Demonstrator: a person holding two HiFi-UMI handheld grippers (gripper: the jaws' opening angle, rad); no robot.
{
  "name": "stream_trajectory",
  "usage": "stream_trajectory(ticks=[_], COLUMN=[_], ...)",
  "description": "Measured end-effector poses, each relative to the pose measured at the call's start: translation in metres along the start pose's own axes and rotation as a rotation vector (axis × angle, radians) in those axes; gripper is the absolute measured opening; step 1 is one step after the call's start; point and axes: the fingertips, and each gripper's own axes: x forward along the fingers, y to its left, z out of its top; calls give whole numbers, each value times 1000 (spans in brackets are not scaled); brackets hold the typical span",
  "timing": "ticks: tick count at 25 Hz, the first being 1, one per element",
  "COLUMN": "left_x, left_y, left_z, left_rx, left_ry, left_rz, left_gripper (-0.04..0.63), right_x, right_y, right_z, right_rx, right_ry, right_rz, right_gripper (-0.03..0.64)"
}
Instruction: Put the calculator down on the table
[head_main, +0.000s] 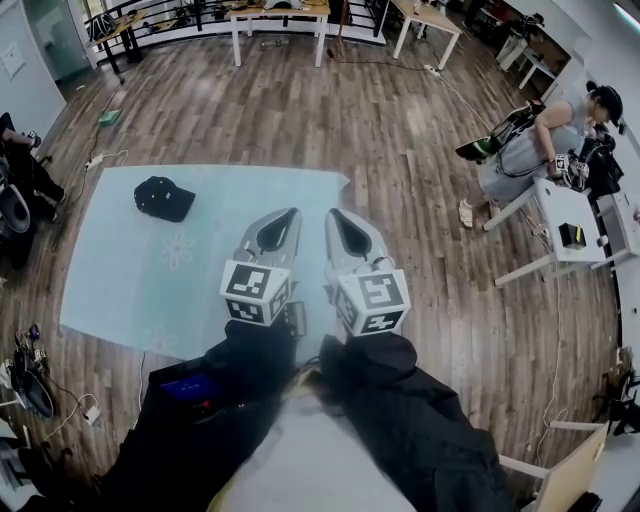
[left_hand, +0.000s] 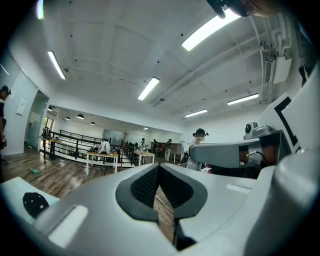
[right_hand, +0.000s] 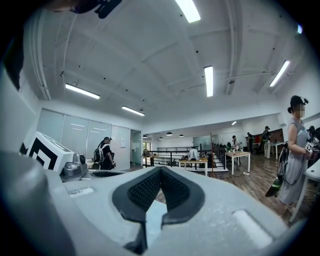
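Handling, as we judge it: the calculator should be light, stiff and slick-cased, best pinched across its long edges, clear of keys and display. We cannot pick it out for certain. A dark flat thing with a bluish face (head_main: 190, 386) by our left sleeve, off the near edge of the table (head_main: 120, 270), may be it. Both the left gripper (head_main: 288, 218) and the right gripper (head_main: 338, 220) are clenched on nothing, side by side over the table's near right corner.

The head view is taken from above, aimed steeply down, close over the left gripper (head_main: 293, 213) and right gripper (head_main: 334, 214). Each gripper view is aimed along its own jaws, tilted upward (mostly ceiling). A black cap (head_main: 164, 197) is shared by the head and left gripper views.
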Motion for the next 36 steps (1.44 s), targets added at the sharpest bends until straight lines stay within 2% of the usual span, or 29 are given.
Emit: stream_trajectory(ticks=[21,36], left_x=[-8,-4], left_y=[4,-3], left_z=[-4,-12], left_rx=[-2,1], left_ry=[9,36], left_rz=[22,2], left_gripper=[-5,-3], right_x=[1,-3], right_y=[6,1], right_z=[-3,-6], right_rx=[7,12], right_ry=[1,6], right_rz=[9,-6], right_gripper=[-6,-6])
